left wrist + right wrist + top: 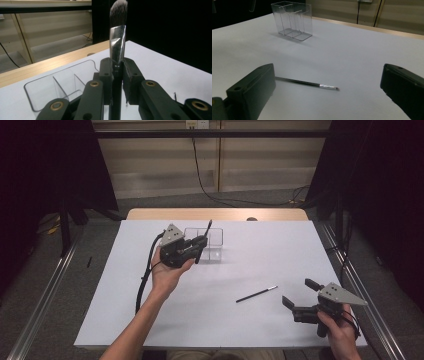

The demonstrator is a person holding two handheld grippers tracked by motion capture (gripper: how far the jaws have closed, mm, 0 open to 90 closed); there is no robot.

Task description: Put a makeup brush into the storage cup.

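The left gripper (pixel 199 246) is clamped tight on a makeup brush (pixel 117 32), which stands upright between the jaws with its bristles at the top, held just in front of the clear organiser (pixel 215 240) on the white table (pixel 280 245). Over by the near right corner the right gripper (pixel 297 292) hangs with its 2 jaws spread wide and nothing in them. A thin brush (pixel 256 294) lies flat on the table just to its left, well apart from the organiser.
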